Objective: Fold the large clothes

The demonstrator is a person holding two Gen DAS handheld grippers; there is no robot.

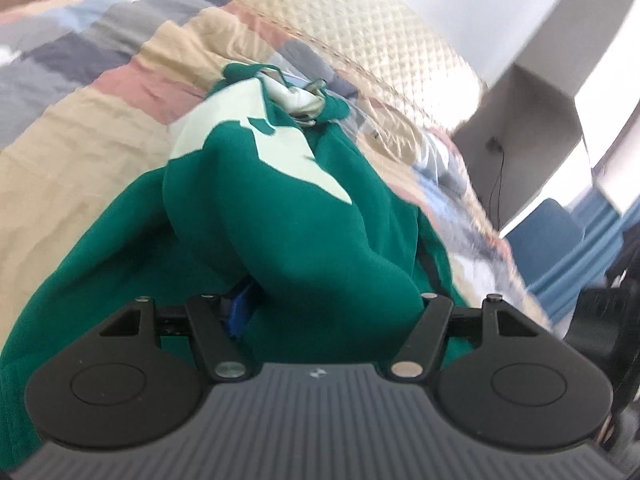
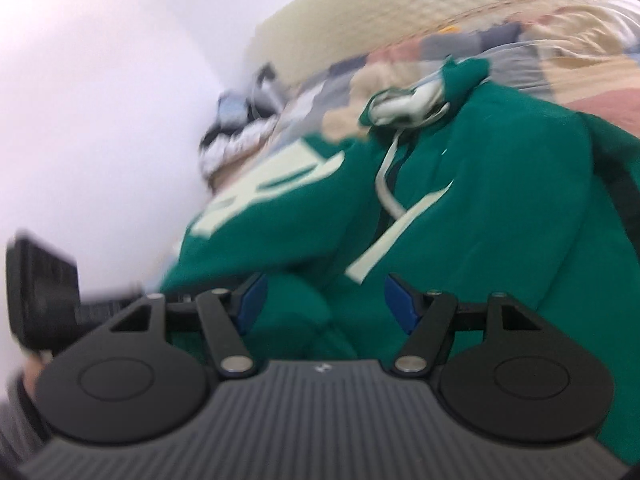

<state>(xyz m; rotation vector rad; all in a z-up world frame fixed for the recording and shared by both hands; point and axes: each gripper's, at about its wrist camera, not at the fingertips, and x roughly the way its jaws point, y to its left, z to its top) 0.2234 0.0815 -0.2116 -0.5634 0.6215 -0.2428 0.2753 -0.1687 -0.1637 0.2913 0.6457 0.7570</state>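
Observation:
A green hooded sweatshirt [image 1: 288, 200] with pale lettering and a white-lined hood lies bunched on a patchwork bed cover [image 1: 80, 152]. In the left wrist view its cloth bulges over my left gripper [image 1: 324, 304] and hides the fingers, apart from one blue pad [image 1: 240, 308]. In the right wrist view the sweatshirt [image 2: 500, 200] fills the middle, with a white drawstring [image 2: 386, 184]. My right gripper [image 2: 324, 300] has its blue pads [image 2: 252, 296] wide apart, with green cloth between and under them.
A quilted beige headboard [image 1: 380, 48] runs behind the bed. A grey cabinet [image 1: 540, 120] and a blue chair [image 1: 548, 236] stand to the right. In the right wrist view a white wall [image 2: 100, 100] is at left, and a black device [image 2: 40, 280] is at lower left.

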